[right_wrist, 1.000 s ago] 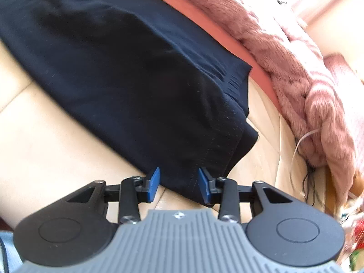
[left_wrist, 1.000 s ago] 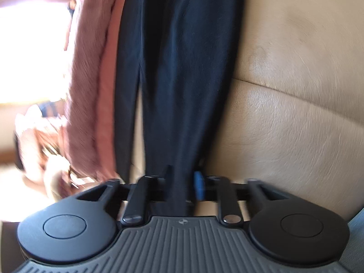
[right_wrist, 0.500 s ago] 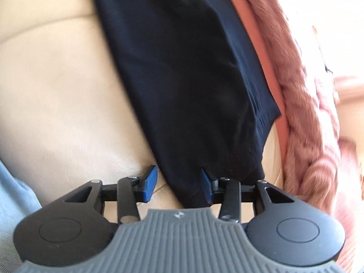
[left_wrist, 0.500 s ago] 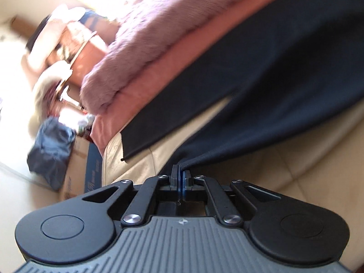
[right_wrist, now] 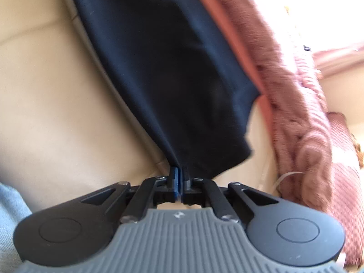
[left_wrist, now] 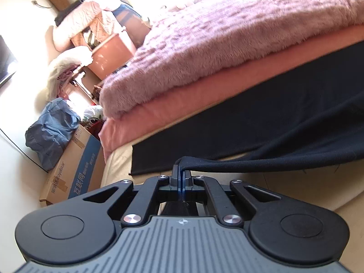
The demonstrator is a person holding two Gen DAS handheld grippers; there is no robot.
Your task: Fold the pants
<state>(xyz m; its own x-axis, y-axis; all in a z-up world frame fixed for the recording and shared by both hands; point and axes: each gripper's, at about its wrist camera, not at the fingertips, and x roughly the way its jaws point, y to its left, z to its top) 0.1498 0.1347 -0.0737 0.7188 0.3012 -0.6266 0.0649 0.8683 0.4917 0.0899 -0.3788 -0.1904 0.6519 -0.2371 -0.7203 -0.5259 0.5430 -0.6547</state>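
Black pants (left_wrist: 273, 122) lie on a tan leather surface (right_wrist: 56, 102). In the left wrist view my left gripper (left_wrist: 181, 173) is shut on the hem of one leg, which lifts off the surface and stretches to the right. In the right wrist view my right gripper (right_wrist: 179, 174) is shut on a corner of the pants (right_wrist: 173, 68), and the cloth pulls taut from the jaws up and away.
A fluffy pink blanket (left_wrist: 227, 38) over a salmon sheet (left_wrist: 182, 109) lies along the far side of the pants; it also shows in the right wrist view (right_wrist: 295, 104). Beside the bed stand a cardboard box (left_wrist: 75, 166), a blue bag (left_wrist: 50, 132) and piled laundry.
My right gripper has closed on the pants corner it straddled while open. My left gripper has closed on the leg hem, lifted it and swung toward the bed end.
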